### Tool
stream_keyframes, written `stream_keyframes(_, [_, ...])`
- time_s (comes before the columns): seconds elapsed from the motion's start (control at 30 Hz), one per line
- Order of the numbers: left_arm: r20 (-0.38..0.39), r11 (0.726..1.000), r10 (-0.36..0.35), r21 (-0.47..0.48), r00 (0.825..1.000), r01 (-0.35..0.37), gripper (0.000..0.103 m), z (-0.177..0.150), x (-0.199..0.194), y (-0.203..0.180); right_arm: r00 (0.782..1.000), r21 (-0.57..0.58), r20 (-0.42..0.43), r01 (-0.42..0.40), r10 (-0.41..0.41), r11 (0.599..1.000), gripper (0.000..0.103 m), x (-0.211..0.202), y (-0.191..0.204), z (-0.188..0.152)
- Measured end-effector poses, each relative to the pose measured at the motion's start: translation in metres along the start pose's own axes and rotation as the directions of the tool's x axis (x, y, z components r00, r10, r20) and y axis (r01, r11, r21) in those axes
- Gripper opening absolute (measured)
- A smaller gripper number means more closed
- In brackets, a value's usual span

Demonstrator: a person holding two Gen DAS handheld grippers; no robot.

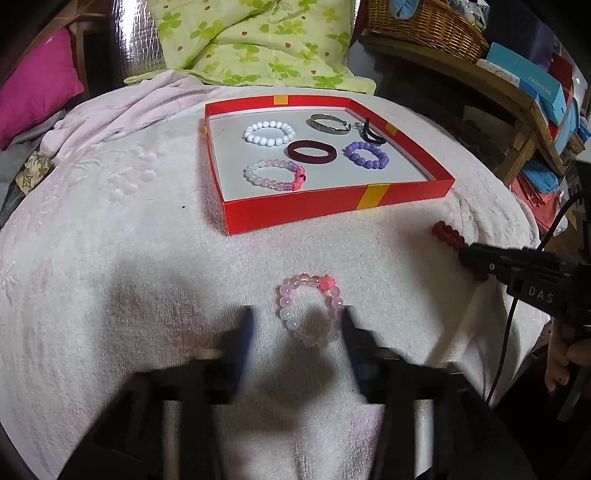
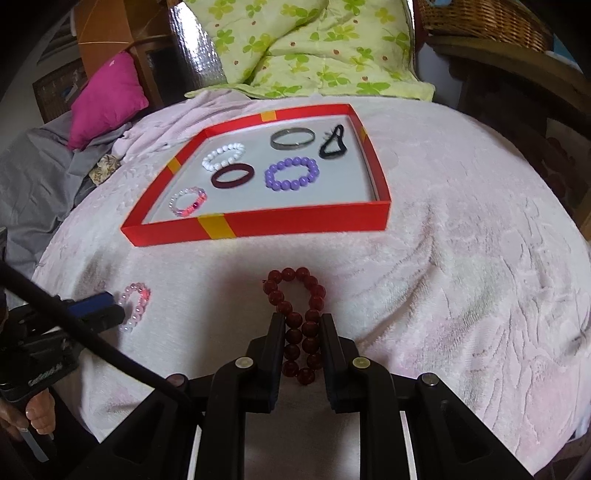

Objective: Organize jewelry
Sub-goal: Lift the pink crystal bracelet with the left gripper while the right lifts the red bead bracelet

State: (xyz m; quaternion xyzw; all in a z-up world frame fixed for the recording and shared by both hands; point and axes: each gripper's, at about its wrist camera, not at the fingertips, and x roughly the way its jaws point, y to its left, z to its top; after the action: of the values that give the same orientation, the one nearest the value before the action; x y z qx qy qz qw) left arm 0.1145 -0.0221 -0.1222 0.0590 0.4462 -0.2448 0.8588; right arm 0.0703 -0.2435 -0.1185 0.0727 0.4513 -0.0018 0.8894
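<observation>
A red tray (image 1: 295, 212) (image 2: 295, 227) on the pink blanket holds several pieces: white beads (image 1: 269, 132), a silver bangle (image 1: 328, 123), a dark red band (image 1: 311, 151), purple beads (image 1: 366, 155), a pink bead bracelet (image 1: 275, 174) and a black hair tie (image 1: 371, 134). A loose pink bead bracelet (image 1: 308, 308) (image 2: 135, 306) lies before the tray. My left gripper (image 1: 297, 321) is open around it, blurred. My right gripper (image 2: 303, 321) is shut on a dark red bead bracelet (image 2: 297, 291) (image 1: 445, 232), squeezing its loop flat on the blanket.
A green floral quilt (image 1: 258, 40) and a magenta pillow (image 1: 37, 92) lie behind the tray. A wicker basket (image 1: 424, 26) and boxes (image 1: 532, 81) stand on a shelf at the right. The blanket (image 2: 461, 277) slopes off at its edges.
</observation>
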Motion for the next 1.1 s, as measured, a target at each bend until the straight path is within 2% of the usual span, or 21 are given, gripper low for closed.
stream_keyframes(0.1, [0.001, 1.0, -0.018, 0.016, 1.0, 0.018, 0.061, 0.0, 0.001, -0.005, 1.0, 0.028, -0.027, -0.009, 0.01, 1.0, 0.02, 0.003, -0.007, -0.002])
stream_keyframes(0.23, [-0.043, 0.999, -0.005, 0.041, 0.999, 0.007, 0.062, -0.004, 0.014, -0.01, 0.999, 0.027, -0.031, -0.017, 0.018, 0.999, 0.02, 0.003, -0.007, -0.002])
stream_keyframes(0.33, [-0.029, 0.998, 0.002, 0.06, 1.0, -0.001, 0.062, -0.005, 0.014, -0.012, 0.999, 0.028, -0.035, -0.019, 0.02, 0.999, 0.02, 0.003, -0.006, -0.002])
stream_keyframes(0.37, [-0.019, 0.998, 0.0, 0.056, 1.0, 0.001, 0.056, -0.005, 0.014, -0.011, 0.999, 0.031, -0.036, -0.022, 0.023, 0.999, 0.02, 0.003, -0.007, -0.002])
stream_keyframes(0.4, [-0.015, 0.998, 0.0, 0.055, 1.0, 0.0, 0.042, -0.005, 0.013, -0.01, 0.999, 0.033, -0.038, -0.025, 0.026, 0.999, 0.02, 0.003, -0.007, -0.002])
stream_keyframes(0.47, [-0.008, 0.998, 0.0, 0.062, 1.0, 0.0, 0.031, -0.005, 0.013, -0.01, 0.999, 0.034, -0.039, -0.029, 0.03, 0.999, 0.02, 0.003, -0.008, -0.002])
stream_keyframes(0.5, [-0.003, 0.998, -0.003, 0.064, 1.0, 0.003, 0.021, -0.005, 0.012, -0.01, 0.999, 0.034, -0.039, -0.029, 0.031, 0.999, 0.02, 0.002, -0.008, -0.002])
stream_keyframes(0.57, [0.004, 0.997, -0.008, 0.073, 1.0, 0.008, 0.011, -0.005, 0.011, -0.012, 0.999, 0.034, -0.039, -0.032, 0.034, 0.999, 0.02, 0.002, -0.009, -0.002])
stream_keyframes(0.6, [0.007, 0.997, -0.01, 0.075, 1.0, 0.01, 0.009, -0.004, 0.01, -0.012, 0.999, 0.035, -0.038, -0.033, 0.035, 0.999, 0.02, 0.002, -0.009, -0.002])
stream_keyframes(0.93, [0.062, 0.995, -0.062, 0.079, 0.996, 0.057, 0.008, 0.0, -0.005, -0.015, 0.998, 0.039, -0.011, -0.058, 0.058, 0.998, 0.02, -0.006, -0.007, -0.002])
stream_keyframes(1.1, [0.088, 0.994, -0.081, 0.075, 0.993, 0.075, 0.008, 0.002, -0.015, -0.014, 0.995, 0.044, 0.016, -0.102, 0.101, 0.994, 0.02, -0.013, 0.0, 0.0])
